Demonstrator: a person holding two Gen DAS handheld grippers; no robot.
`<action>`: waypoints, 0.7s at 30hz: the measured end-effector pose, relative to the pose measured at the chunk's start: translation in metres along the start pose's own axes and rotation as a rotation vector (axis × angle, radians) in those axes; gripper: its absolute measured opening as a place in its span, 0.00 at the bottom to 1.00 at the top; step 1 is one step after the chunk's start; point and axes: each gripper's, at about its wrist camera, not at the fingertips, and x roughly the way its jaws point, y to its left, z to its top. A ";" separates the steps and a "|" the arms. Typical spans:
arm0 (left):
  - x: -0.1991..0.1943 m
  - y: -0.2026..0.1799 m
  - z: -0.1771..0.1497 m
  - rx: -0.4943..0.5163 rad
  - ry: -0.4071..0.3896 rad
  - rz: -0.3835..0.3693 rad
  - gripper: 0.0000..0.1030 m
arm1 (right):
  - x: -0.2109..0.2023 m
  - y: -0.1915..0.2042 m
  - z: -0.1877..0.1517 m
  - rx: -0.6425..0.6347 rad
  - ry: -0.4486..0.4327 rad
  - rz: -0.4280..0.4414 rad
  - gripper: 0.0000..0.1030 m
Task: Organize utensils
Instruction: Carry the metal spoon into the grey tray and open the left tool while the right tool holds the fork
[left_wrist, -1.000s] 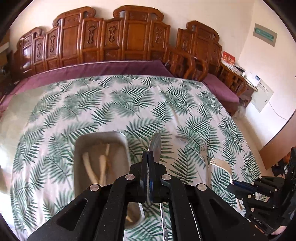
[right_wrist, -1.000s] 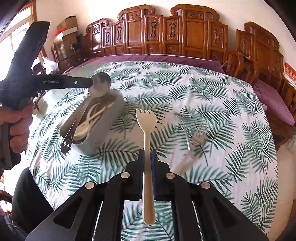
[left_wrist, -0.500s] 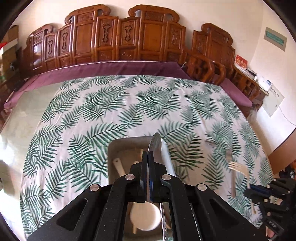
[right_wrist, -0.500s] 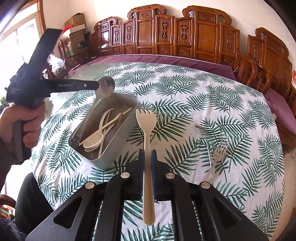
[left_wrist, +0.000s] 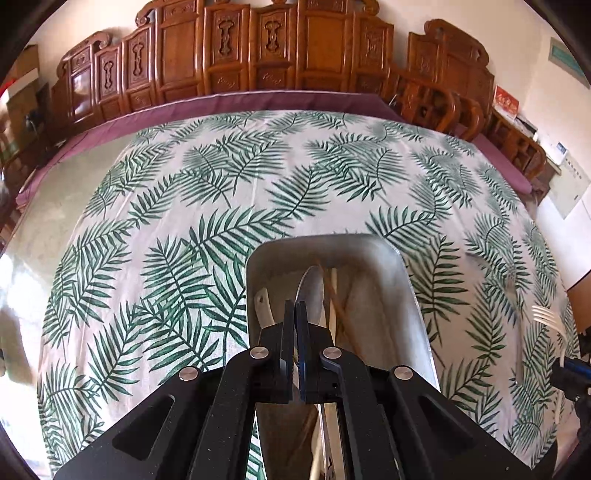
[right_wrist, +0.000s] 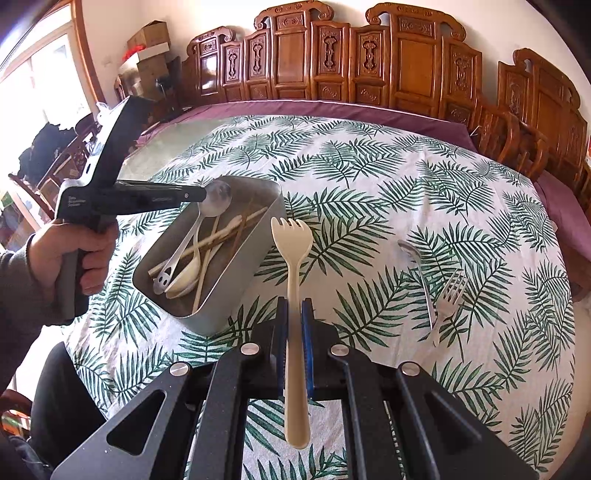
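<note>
My left gripper (left_wrist: 294, 310) is shut on a metal spoon (left_wrist: 311, 291) and holds it over the metal tray (left_wrist: 413, 295). In the right wrist view the left gripper (right_wrist: 201, 194) holds that metal spoon (right_wrist: 218, 197) by its bowl, handle hanging down into the tray (right_wrist: 266, 221) among several cream spoons and chopsticks (right_wrist: 221, 236). My right gripper (right_wrist: 293, 306) is shut on a cream plastic fork (right_wrist: 293, 258), held above the cloth right of the tray. The fork's tines also show in the left wrist view (left_wrist: 546, 314).
A metal spoon (right_wrist: 417, 266) and a metal fork (right_wrist: 448, 295) lie on the leaf-print tablecloth (right_wrist: 369, 177) to the right. Carved wooden chairs (right_wrist: 369, 62) ring the far side of the table. The person's hand (right_wrist: 70, 258) and body are at the left.
My left gripper has moved over the tray and lowered, so the spoon's handle now hangs inside it. My right gripper with the fork has come a little closer to the tray.
</note>
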 end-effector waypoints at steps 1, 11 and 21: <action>0.001 0.000 0.000 0.000 0.004 0.000 0.00 | 0.000 0.000 -0.001 0.000 0.002 0.000 0.09; -0.014 0.004 -0.005 -0.015 0.016 -0.017 0.02 | -0.002 0.011 0.001 -0.010 -0.003 0.003 0.09; -0.063 0.017 -0.023 -0.005 -0.052 -0.028 0.25 | 0.005 0.040 0.019 -0.020 -0.022 0.036 0.09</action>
